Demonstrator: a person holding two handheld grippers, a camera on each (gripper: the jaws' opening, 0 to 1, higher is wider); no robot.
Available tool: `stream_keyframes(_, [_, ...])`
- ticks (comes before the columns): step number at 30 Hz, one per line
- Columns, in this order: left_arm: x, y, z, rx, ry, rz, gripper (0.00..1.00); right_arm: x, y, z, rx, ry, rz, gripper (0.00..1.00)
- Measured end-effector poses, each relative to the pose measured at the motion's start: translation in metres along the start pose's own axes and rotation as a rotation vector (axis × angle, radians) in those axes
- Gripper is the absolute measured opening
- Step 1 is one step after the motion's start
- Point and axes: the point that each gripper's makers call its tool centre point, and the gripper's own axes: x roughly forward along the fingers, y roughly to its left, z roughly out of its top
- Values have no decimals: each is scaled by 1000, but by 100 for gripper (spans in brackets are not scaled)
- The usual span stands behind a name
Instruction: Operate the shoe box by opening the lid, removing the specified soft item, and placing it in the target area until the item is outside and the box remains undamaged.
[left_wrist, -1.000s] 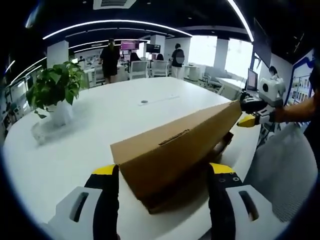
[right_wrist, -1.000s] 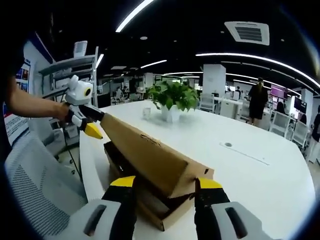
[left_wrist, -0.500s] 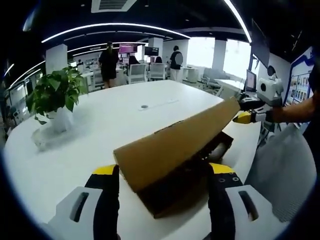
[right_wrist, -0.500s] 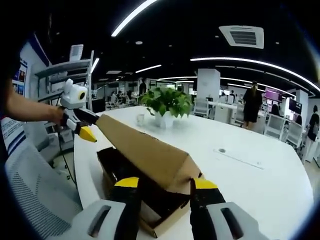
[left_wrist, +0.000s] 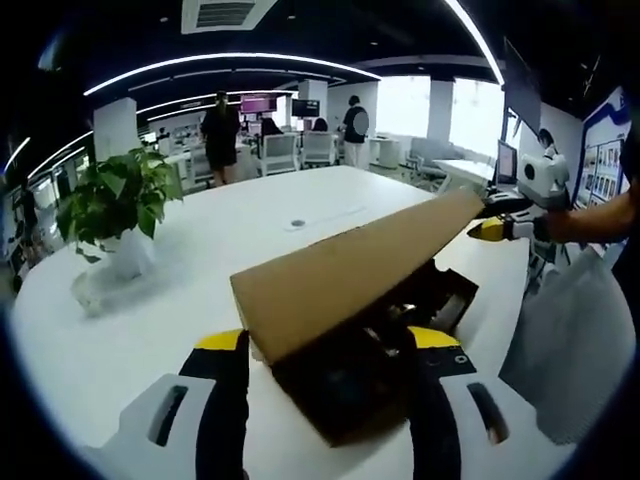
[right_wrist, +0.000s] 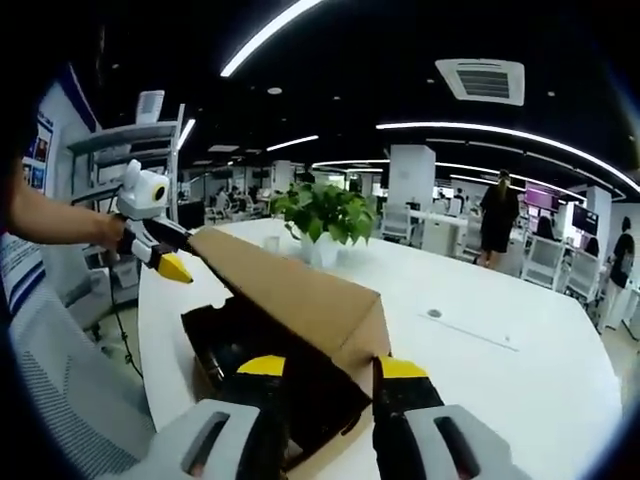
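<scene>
left gripper: jaws apart, yellow-tipped, one either side of the lid end; contact not discernible.
right gripper: jaws apart, straddling the lid's corner; in the left gripper view it sits far right, at the lid's far edge.
forearm: bare, extended behind the left gripper's body.

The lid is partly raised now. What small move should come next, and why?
Probably swing the lid a little higher and back, with both ends together. The left tongs and right tongs hold its two ends, but it overhangs much of the dark box, so the contents are hard to reach.
</scene>
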Motion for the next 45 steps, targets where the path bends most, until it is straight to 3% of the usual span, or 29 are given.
stream_keyframes(20, [10, 30, 23, 8, -23, 71, 41, 13, -25, 19, -21, -23, -51, 20])
stream_keyframes(45, [20, 61, 36, 19, -33, 141, 12, 26, -50, 27, -46, -18, -84, 10])
